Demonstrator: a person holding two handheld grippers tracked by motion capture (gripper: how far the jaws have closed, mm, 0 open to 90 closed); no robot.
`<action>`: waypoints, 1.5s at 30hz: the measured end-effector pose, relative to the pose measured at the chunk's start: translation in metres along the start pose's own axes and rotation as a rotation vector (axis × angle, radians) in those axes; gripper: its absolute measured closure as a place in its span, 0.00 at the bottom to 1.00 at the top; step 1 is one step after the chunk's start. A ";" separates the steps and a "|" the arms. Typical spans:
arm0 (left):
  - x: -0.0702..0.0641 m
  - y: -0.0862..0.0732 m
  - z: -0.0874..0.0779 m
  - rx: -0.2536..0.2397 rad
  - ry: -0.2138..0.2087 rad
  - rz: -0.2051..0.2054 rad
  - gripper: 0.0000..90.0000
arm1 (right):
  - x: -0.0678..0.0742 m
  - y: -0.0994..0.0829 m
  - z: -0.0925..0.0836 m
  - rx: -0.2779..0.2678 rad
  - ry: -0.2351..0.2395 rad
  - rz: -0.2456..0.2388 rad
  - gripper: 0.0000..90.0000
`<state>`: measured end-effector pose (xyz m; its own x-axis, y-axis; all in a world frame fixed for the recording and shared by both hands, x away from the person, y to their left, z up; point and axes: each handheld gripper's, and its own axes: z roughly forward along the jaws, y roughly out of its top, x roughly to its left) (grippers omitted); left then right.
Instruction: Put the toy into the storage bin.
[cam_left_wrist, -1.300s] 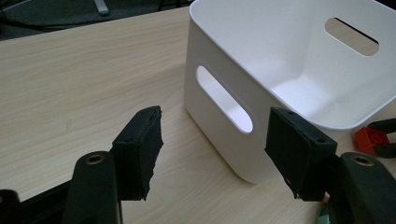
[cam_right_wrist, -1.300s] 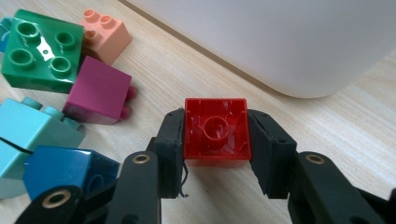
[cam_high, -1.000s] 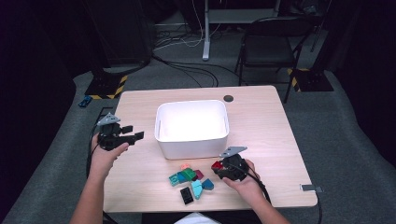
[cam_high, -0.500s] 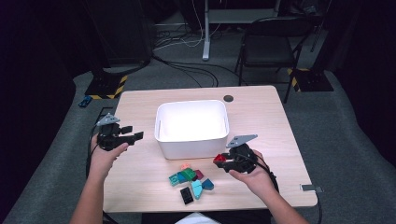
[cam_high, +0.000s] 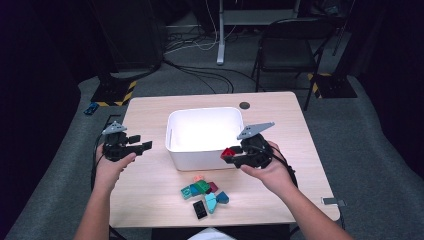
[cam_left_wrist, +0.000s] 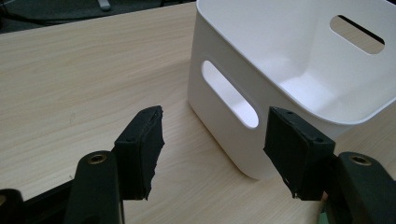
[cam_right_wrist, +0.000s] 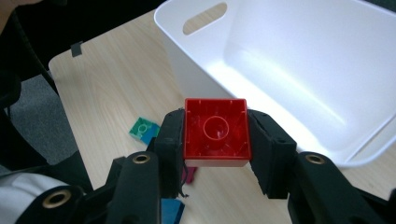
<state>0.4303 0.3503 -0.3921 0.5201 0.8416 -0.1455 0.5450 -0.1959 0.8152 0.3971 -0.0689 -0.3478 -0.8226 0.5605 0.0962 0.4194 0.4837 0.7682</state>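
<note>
The right gripper has its jaws clamped on a red block, pads pressing its two opposite sides, hollow underside with its round tube facing the camera that rides on that gripper. In the high view the red block hangs above the worktop, just off the white bin's near right corner, at about 4 o'clock from the bin's middle. The remaining loose blocks lie in a small cluster on the worktop at 6 o'clock from the bin, near its front wall. The left gripper hovers at 9 o'clock from the bin, its jaws standing wide with nothing between them, pointed at the bin's slotted side wall.
</note>
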 end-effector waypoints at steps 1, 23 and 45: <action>0.000 0.000 0.000 -0.002 0.001 -0.003 0.41 | -0.001 0.004 0.001 0.000 -0.001 0.002 0.65; 0.008 0.000 -0.005 -0.007 0.005 -0.013 0.41 | -0.031 0.074 0.058 -0.015 -0.028 -0.020 0.65; 0.011 -0.001 -0.005 -0.023 -0.015 -0.026 0.41 | -0.053 0.104 0.148 0.037 -0.005 -0.057 0.65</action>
<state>0.4322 0.3624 -0.3911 0.5157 0.8386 -0.1753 0.5432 -0.1619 0.8239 0.5411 0.0512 -0.3673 -0.8438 0.5344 0.0500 0.3858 0.5392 0.7486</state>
